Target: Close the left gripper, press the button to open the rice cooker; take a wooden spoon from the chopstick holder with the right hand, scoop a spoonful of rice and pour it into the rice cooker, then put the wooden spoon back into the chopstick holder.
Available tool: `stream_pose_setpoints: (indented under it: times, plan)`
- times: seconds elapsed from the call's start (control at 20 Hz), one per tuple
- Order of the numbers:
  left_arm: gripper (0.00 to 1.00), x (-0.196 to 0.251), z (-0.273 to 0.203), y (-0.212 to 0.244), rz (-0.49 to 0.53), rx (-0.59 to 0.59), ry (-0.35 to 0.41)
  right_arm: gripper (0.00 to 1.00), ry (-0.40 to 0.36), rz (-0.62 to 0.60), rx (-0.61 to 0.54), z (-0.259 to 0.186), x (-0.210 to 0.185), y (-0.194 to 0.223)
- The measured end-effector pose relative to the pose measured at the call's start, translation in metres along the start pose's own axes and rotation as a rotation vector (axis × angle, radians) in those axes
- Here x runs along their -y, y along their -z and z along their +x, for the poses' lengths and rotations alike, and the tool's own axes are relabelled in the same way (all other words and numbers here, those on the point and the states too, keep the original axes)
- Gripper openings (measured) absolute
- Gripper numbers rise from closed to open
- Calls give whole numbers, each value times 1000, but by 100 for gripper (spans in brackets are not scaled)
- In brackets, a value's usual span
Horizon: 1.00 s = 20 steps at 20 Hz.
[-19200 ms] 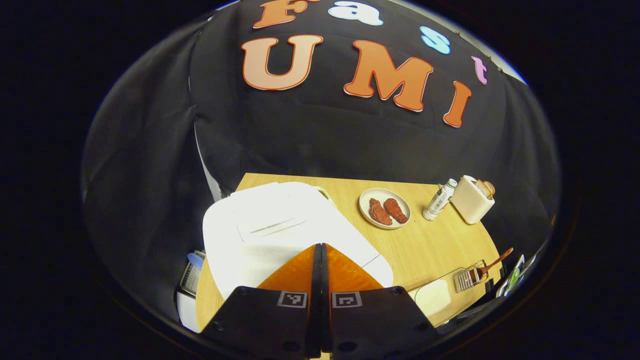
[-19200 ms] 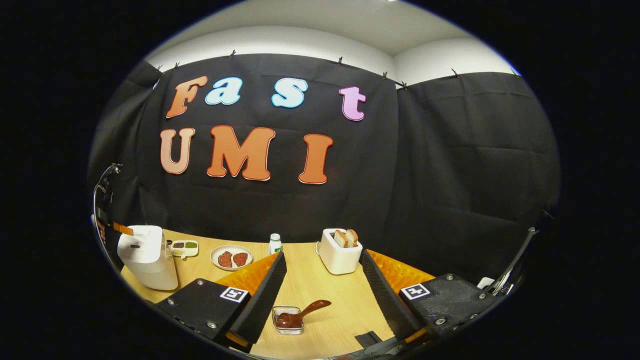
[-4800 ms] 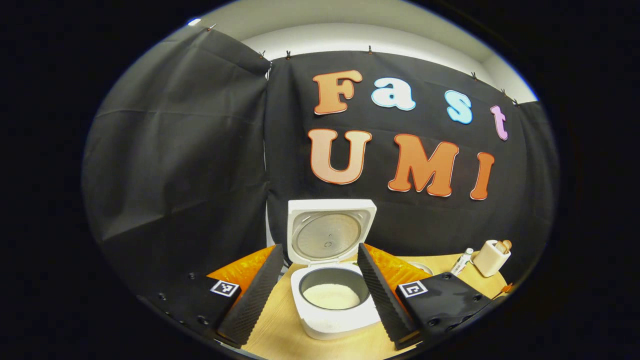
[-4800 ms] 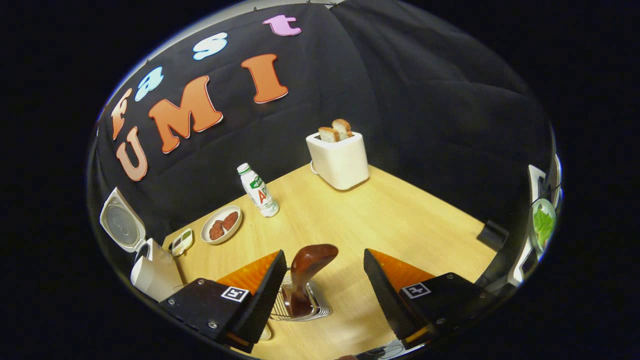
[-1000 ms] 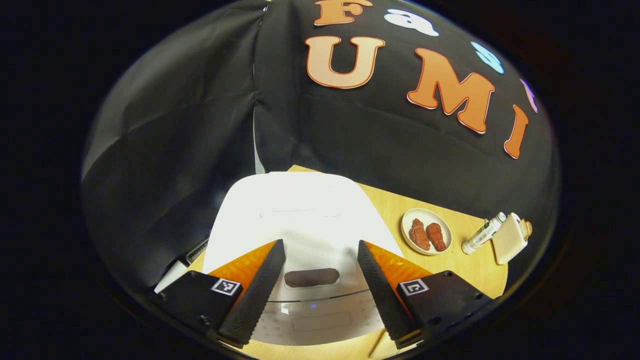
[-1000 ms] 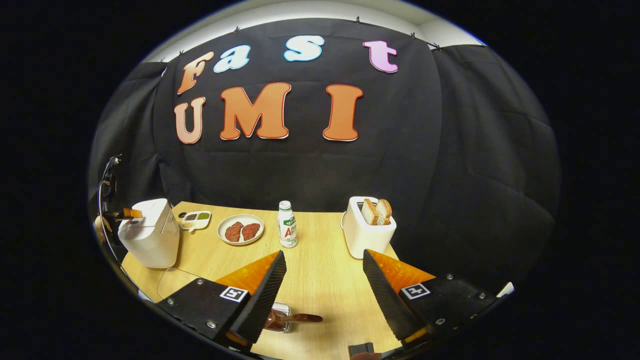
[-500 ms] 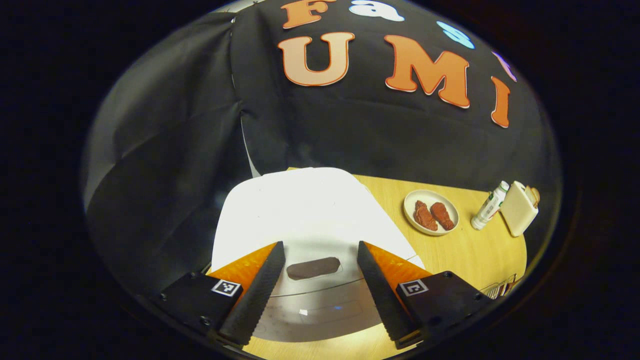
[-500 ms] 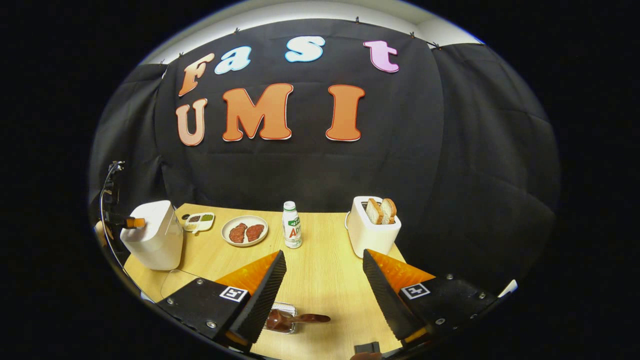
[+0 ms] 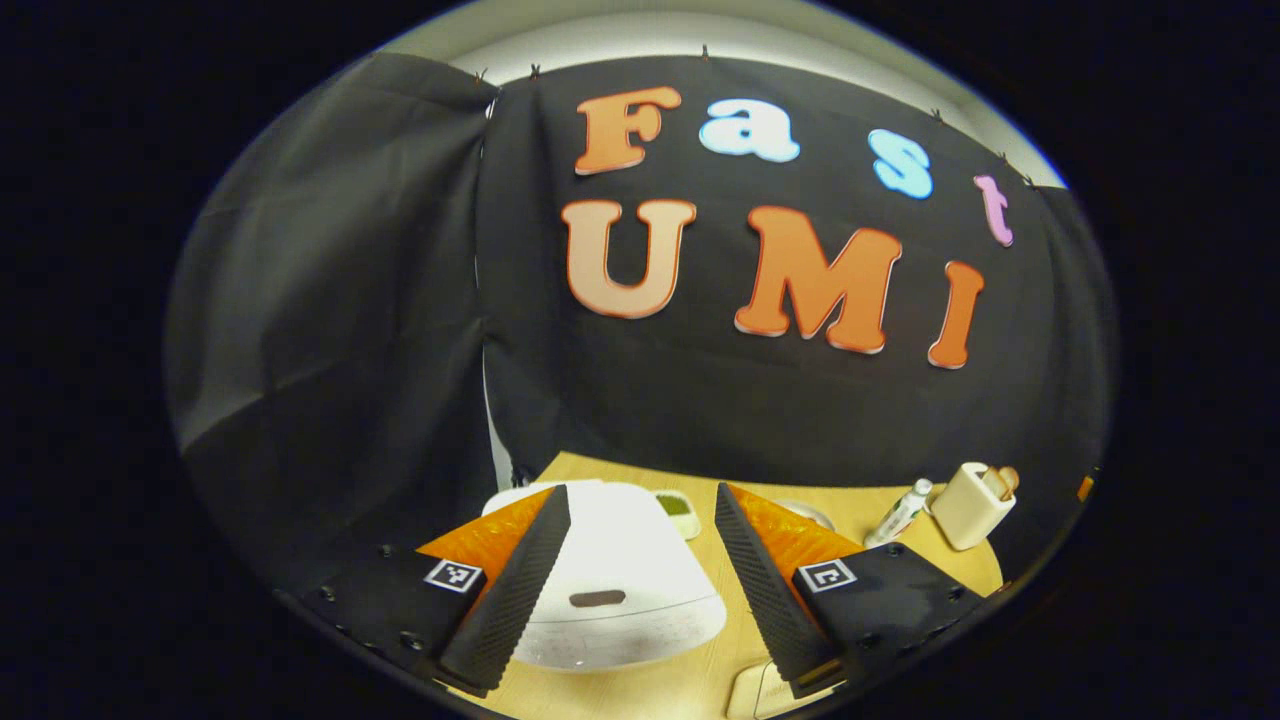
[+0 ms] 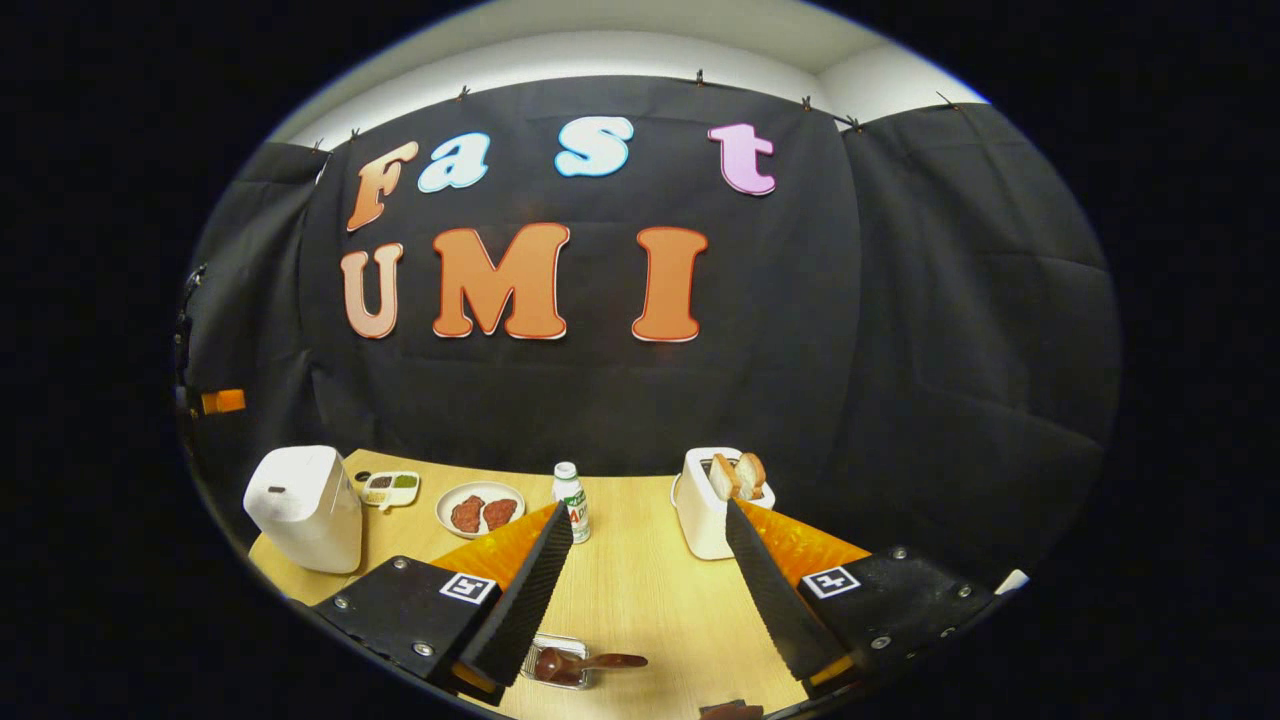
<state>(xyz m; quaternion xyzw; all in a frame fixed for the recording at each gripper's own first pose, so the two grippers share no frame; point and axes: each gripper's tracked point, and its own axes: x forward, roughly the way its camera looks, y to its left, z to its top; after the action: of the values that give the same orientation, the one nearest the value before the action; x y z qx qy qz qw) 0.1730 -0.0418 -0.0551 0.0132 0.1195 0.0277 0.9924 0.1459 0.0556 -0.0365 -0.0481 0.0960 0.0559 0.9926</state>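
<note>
- While the left claw [image 9: 640, 570] stands wide open and empty, the rice cooker [image 9: 610, 580] sits lid-down on the table [image 9: 800, 500] beyond its fingers.
- Right claw [image 10: 640, 590]: wide open, empty, above the wooden spoon [image 10: 585, 662] lying in the chopstick holder [image 10: 550, 665].

White rice cooker [image 9: 610, 575] lid-down; wooden spoon [image 10: 585, 662] lying in chopstick holder [image 10: 550, 662].

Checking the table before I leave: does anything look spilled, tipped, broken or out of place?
Nothing stands out. The rice cooker stands upright with its lid shut, the bottle and toaster are upright, and the wooden spoon lies in its holder. No spill shows on the table. Both grippers are open and hold nothing.
</note>
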Motion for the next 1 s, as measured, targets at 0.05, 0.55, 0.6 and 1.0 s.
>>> stream_pose_setpoints:
  times: [0.05,0.55,0.6,1.0]
  plan:
    - [99,1,-14,-15,2,35,2,95,11,2,24,-4,2,-11]
    - [99,-16,-83,-76,-68,195,8,95,57,44,137,-38,8,-51]
    - [99,-19,-86,-78,-67,201,5,95,60,52,137,-39,7,-51]
    - [99,-41,-92,-85,-68,212,-12,95,66,58,140,-48,-7,-50]
